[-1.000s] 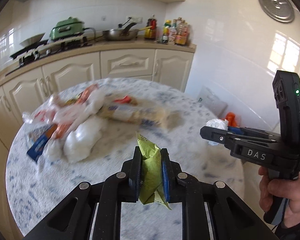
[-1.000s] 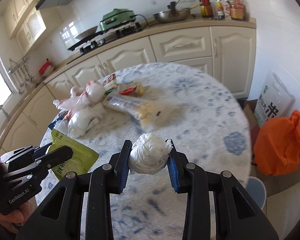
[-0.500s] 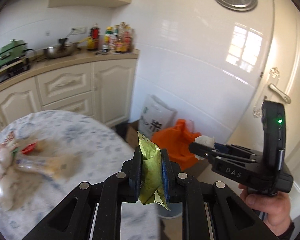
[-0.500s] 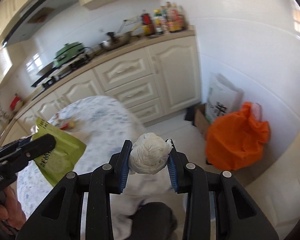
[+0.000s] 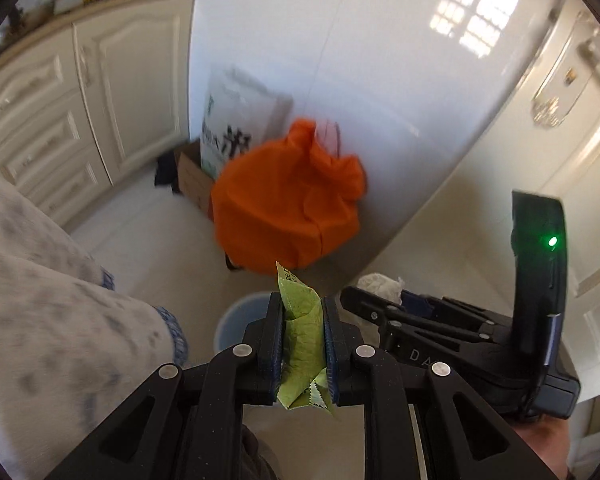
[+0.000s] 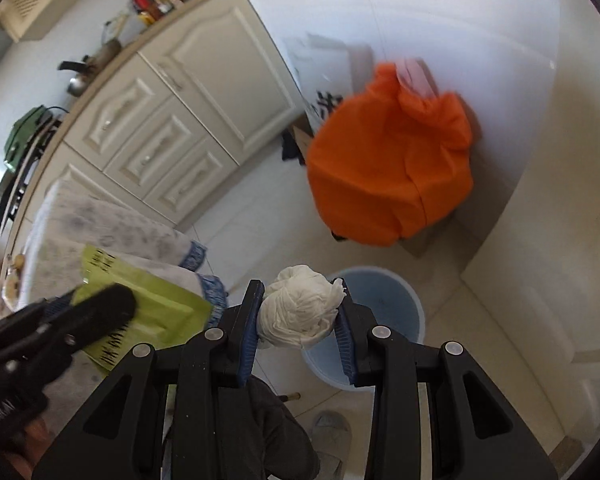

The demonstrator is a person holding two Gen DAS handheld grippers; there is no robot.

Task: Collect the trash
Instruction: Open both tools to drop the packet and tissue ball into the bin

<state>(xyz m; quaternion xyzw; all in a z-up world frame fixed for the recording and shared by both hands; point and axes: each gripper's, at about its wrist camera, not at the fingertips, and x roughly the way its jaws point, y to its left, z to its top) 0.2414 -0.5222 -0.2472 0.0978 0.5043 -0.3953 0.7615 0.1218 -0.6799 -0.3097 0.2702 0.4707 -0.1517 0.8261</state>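
The table (image 6: pixel 112 232), under its speckled cloth, sits at the left edge of both views, and the floor beyond it holds a stuffed orange bag (image 6: pixel 392 168) against the wall, with a white printed bag (image 5: pixel 236 128) just behind it. Nearer is the pale blue bin (image 6: pixel 384 312), open at the top and, as far as its blurred inside shows, with little or nothing in it. Both pieces of trash are off the table and held above the floor near the bin, so the carrying looks nearly done; lining up over the rim and letting go is left, and whatever else lies on the table is hardly visible here. The left gripper (image 5: pixel 303 344) is pinched tight on a crumpled green wrapper (image 5: pixel 302 340). The right gripper (image 6: pixel 300 316) is closed a little wider around a balled white tissue (image 6: pixel 300 312). The right wrist view shows most of the bin's rim, just past the tissue, and the wrapper's flat printed face; the left wrist view shows only a sliver of the bin behind its own jaws, but does catch the right gripper from the side, tissue at its tip.
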